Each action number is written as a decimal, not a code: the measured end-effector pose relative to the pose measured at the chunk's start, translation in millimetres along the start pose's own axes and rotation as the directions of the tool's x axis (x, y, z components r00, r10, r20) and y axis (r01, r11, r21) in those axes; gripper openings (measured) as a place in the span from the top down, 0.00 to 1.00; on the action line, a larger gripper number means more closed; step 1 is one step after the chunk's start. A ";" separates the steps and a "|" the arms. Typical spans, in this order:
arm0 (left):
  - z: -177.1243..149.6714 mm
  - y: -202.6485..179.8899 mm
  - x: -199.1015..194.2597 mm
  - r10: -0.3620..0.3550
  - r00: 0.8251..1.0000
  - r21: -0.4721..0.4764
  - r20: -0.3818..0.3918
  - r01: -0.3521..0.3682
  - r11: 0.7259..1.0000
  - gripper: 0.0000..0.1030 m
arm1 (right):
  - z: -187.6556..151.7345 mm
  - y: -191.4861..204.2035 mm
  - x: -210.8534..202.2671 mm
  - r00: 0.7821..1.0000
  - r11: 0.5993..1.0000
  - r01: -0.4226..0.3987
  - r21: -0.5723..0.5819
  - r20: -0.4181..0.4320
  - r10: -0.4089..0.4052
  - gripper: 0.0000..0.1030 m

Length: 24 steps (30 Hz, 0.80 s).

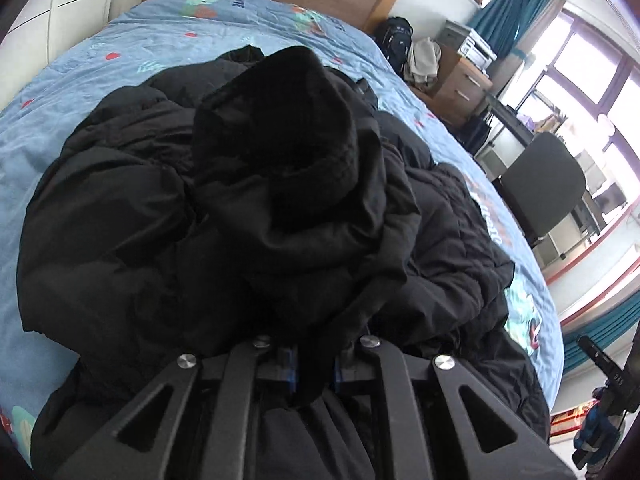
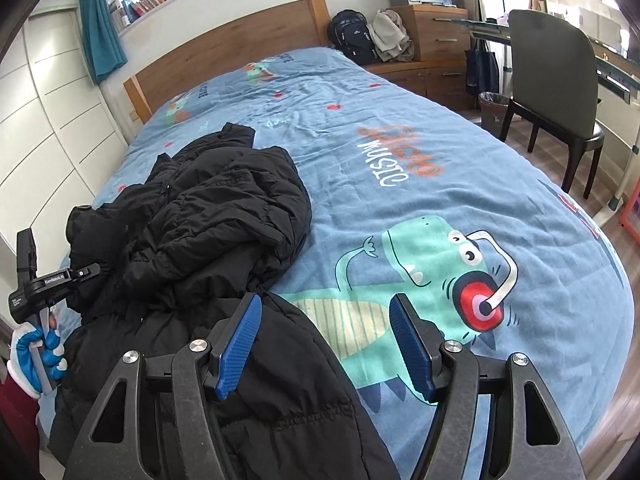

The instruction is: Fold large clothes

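A large black puffer jacket (image 2: 224, 216) lies crumpled on the blue dinosaur bedspread (image 2: 400, 140). In the left wrist view the jacket (image 1: 260, 200) fills the frame, its hood bunched on top. My left gripper (image 1: 314, 364) is shut on a fold of the jacket's fabric, which hides most of its blue pads. My right gripper (image 2: 326, 344) is open and empty, its blue pads (image 2: 240, 344) spread above the jacket's lower right edge and the dinosaur print. The left gripper also shows in the right wrist view (image 2: 48, 280), held in a blue-and-white gloved hand.
A wooden headboard (image 2: 224, 48) stands at the far end of the bed. A backpack (image 2: 352, 36), a wooden dresser (image 2: 436, 32) with a printer, a dark chair (image 2: 552, 92), a bin and a desk stand to the right. White wardrobe doors (image 2: 52, 120) line the left.
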<state>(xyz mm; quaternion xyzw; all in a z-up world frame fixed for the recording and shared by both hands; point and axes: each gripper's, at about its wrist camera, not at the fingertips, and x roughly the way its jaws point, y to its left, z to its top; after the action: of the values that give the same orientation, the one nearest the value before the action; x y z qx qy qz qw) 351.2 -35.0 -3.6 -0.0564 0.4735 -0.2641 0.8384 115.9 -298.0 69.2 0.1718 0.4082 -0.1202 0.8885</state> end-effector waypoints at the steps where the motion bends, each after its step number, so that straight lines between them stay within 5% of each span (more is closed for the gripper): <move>1: -5.5 -1.6 0.5 0.004 1.000 0.007 -0.009 -0.004 1.000 0.86 | -1.4 2.2 1.7 1.000 1.000 -0.002 -0.011 -0.005 0.002 0.36; 5: -21.5 -5.8 -10.8 -0.054 0.998 0.023 -0.015 0.054 0.998 0.62 | -1.2 20.2 11.5 0.999 0.998 -0.026 -0.063 -0.028 0.025 0.36; 10: -21.4 3.8 -59.1 -0.125 0.990 0.037 0.057 0.123 0.992 0.55 | 12.7 75.3 23.0 0.994 0.976 -0.111 -0.185 -0.037 0.106 0.36; 18: 12.4 76.7 -91.7 0.052 0.991 -0.054 0.126 -0.045 0.998 0.52 | 44.2 211.9 46.2 0.957 0.884 -0.285 -0.370 -0.057 0.284 0.36; 24: 30.8 97.8 -70.4 0.091 0.988 -0.088 0.125 -0.080 0.993 0.52 | 52.5 304.8 74.3 0.919 0.798 -0.381 -0.467 -0.096 0.382 0.36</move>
<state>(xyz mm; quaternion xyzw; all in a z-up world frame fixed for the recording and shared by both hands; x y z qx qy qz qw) 385.6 78.7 33.3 -0.0877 0.4310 -0.2038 0.8747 307.0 -46.5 107.3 0.0265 0.3807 0.1647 0.9095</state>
